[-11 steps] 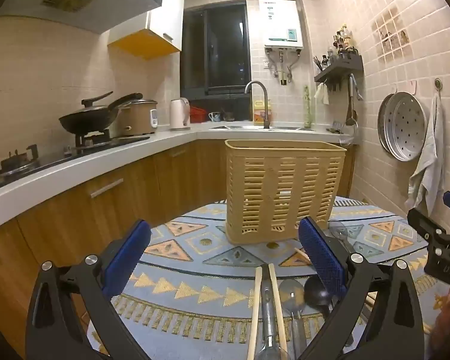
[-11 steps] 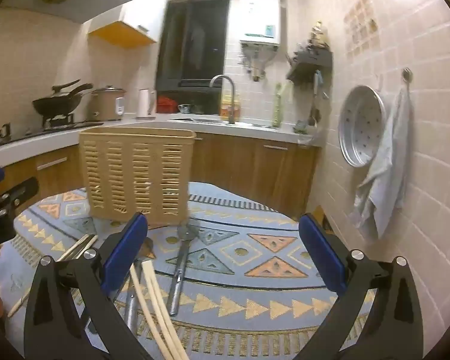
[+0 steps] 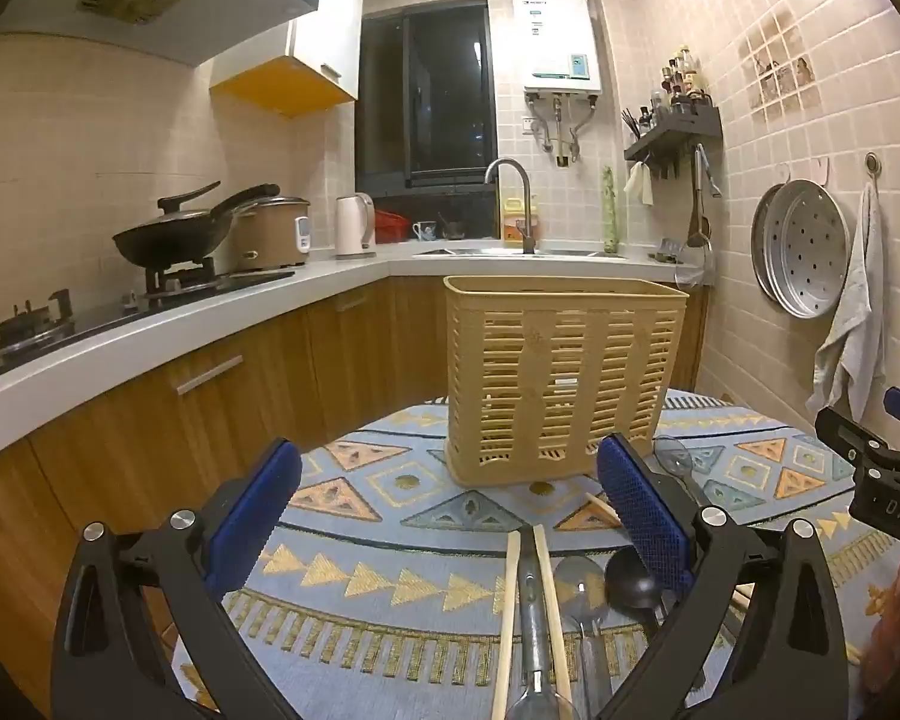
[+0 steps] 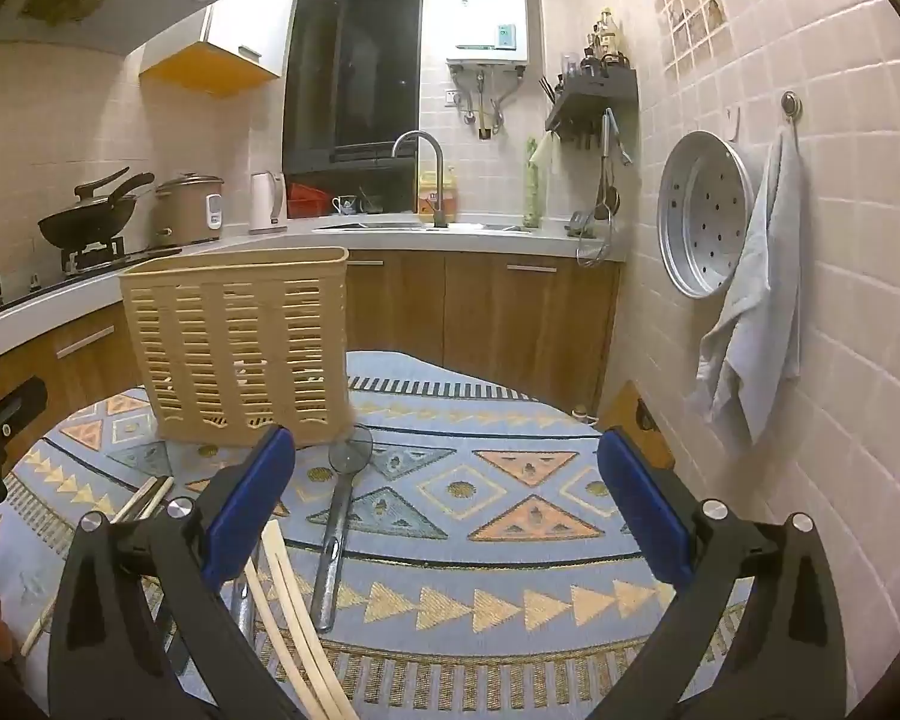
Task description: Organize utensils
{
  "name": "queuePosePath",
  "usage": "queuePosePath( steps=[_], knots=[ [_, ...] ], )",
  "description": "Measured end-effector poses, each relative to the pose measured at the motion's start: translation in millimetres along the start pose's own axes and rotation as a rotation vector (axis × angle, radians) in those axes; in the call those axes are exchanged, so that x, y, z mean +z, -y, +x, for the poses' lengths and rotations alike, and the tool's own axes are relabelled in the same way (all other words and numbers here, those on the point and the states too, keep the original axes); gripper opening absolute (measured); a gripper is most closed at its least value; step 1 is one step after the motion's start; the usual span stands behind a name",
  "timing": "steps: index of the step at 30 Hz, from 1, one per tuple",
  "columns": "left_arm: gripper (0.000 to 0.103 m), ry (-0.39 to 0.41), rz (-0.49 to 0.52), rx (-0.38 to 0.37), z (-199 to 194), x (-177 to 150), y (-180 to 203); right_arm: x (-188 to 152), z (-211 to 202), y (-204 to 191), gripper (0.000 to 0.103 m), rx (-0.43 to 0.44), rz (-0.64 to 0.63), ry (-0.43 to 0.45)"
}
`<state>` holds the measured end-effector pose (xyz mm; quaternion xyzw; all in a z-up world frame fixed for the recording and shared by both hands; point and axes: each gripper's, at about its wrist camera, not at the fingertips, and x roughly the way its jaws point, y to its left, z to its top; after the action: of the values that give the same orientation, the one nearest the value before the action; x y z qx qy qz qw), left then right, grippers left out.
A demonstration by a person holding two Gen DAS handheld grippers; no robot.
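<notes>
A tan slotted utensil basket (image 3: 561, 378) stands upright on the patterned tablecloth (image 3: 390, 504); it also shows in the right wrist view (image 4: 240, 348). Wooden chopsticks (image 3: 543, 606), a metal spoon (image 3: 579, 585) and a black spoon (image 3: 630, 579) lie flat in front of it, between my left gripper's fingers. My left gripper (image 3: 447, 516) is open and empty above them. My right gripper (image 4: 447, 510) is open and empty; a metal spoon (image 4: 339, 516) and pale chopsticks (image 4: 297, 618) lie below it, near its left finger.
The table (image 4: 510, 420) ends just behind the basket, with wooden cabinets and a counter with sink (image 3: 510, 252) beyond. A tiled wall with a hanging towel (image 4: 756, 306) and steamer tray (image 4: 705, 222) is close on the right. A stove with a wok (image 3: 174, 234) is at left.
Both views shifted slightly; the basket sits a little farther left in the right wrist view. Both grippers stay open and empty.
</notes>
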<state>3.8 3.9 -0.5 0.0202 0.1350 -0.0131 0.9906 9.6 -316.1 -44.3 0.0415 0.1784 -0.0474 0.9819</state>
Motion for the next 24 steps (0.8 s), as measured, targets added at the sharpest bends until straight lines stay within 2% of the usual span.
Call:
queuePosePath(
  steps=[6, 24],
  knots=[
    [0.096, -0.003, -0.001, 0.001, 0.0, -0.3, 0.8, -1.8, -3.7, -31.5, 0.097, -0.006, -0.026, 0.000],
    [0.096, -0.017, -0.003, -0.002, 3.2, -3.4, 2.1, -2.4, -5.1, -37.9, 0.097, -0.004, -0.043, -0.004]
  ],
)
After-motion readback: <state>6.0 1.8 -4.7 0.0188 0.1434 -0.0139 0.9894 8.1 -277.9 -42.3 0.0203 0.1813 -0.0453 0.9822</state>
